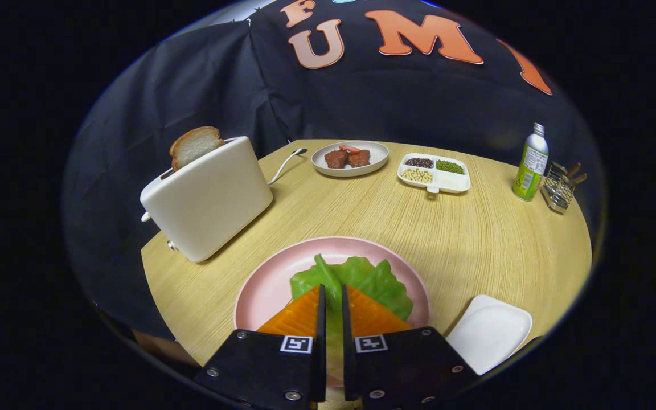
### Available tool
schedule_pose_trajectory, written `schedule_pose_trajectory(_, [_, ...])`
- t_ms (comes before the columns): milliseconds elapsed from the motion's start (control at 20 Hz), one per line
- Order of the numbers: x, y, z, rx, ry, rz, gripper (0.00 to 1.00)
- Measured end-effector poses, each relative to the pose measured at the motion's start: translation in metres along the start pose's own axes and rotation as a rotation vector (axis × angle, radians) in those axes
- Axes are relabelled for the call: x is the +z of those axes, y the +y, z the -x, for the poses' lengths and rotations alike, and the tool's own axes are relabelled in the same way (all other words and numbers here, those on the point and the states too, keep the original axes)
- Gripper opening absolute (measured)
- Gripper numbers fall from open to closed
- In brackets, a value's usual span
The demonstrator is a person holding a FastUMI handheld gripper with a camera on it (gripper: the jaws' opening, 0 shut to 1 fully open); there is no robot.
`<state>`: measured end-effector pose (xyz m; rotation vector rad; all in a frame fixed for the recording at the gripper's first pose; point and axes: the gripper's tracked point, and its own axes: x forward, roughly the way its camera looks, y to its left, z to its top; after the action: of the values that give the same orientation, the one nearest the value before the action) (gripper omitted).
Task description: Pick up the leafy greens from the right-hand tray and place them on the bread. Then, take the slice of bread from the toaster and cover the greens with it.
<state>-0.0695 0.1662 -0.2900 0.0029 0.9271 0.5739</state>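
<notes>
Gripper view shows the tongs clenched on a ruffled, bright green lettuce leaf over the pink plate. White toaster on the bench holds a bread slice poking up. Beyond sit a meat plate and a divided tray of beans.

Round light-wood table, black cloth booth wall draped behind, folds catching soft light overhead

The gripper has two orange ridged wedge fingers on black blocks, each with silver screws and a small square black-and-white marker.
</notes>
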Motion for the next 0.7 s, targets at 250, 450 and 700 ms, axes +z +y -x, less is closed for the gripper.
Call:
schedule_pose_trajectory(250, [0.027, 0.001, 0.016, -0.020, -0.061, -0.017, 0.25])
schedule_pose_trajectory(450, [0.064, 0.012, 0.028, -0.024, -0.103, 0.000, 0.41])
schedule_pose_trajectory(700, [0.120, 0.054, 0.035, 0.051, -0.147, -0.033, 0.58])
